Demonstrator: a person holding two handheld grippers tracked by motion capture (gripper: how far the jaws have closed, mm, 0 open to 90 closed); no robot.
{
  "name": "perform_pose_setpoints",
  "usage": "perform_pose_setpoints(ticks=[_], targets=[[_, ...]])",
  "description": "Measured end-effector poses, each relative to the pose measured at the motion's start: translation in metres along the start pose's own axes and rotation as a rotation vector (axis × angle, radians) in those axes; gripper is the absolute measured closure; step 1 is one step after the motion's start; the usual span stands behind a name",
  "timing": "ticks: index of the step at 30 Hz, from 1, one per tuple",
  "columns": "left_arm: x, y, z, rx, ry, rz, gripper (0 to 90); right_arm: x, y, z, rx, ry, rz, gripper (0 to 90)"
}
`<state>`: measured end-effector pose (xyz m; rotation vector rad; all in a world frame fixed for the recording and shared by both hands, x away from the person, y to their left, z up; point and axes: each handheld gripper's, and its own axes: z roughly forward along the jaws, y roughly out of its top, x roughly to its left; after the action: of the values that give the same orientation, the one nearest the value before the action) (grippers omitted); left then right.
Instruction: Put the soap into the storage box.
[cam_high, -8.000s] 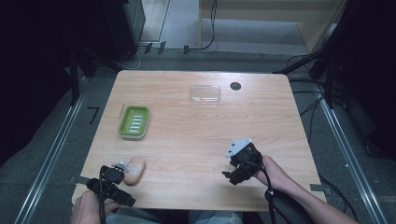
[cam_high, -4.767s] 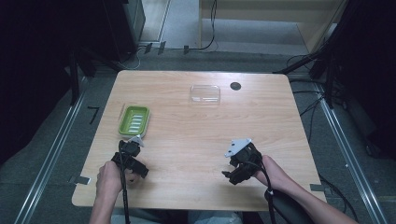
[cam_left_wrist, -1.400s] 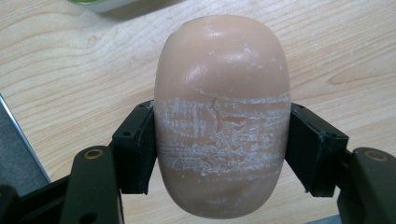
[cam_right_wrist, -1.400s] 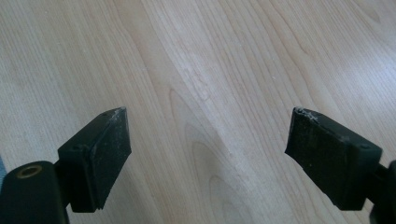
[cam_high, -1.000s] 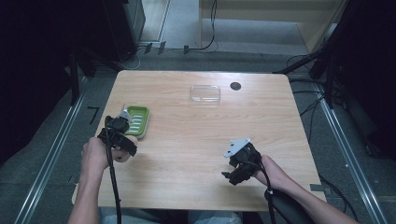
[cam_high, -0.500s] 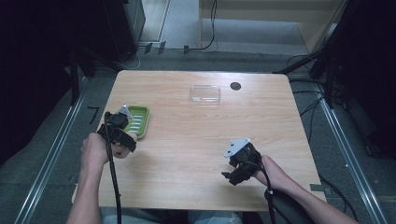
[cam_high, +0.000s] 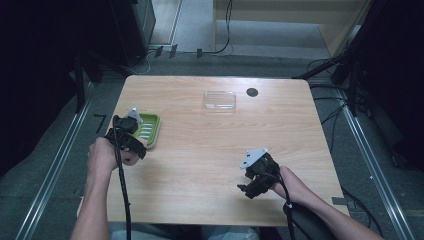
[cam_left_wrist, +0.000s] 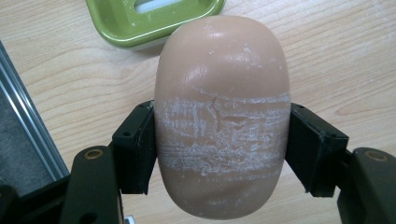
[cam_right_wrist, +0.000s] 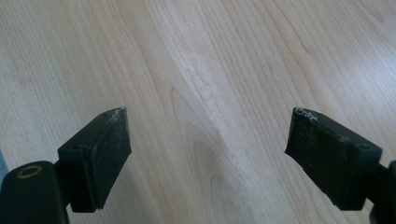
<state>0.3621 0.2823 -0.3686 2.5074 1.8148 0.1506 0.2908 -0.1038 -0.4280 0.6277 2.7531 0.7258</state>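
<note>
Moved since earlier: left gripper, then at the table's near-left edge with the soap, now sits farther up the table beside the green soap dish; right gripper has kept its place.
Soap: tan oval bar of soap, scuffed white around its middle, carried above the wooden table just short of the dish's near rim.
Soap against fingers: its waist sits between the two black pads, one touching each side; both rounded ends stick out past them.
Left jaws: pinching the soap.
Right jaws: spread wide over bare wood, holding nothing.
Elsewhere: clear lid and small black disc near the far edge.
</note>
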Motion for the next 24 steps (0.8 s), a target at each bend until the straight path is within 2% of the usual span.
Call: perform_pose_setpoints(ticks=[24], targets=[[0.006, 0.016, -0.007, -0.009, 0.002, -0.001, 33.6, 0.0, 0.0, 0.0, 0.001, 0.003, -0.004, 14.0]])
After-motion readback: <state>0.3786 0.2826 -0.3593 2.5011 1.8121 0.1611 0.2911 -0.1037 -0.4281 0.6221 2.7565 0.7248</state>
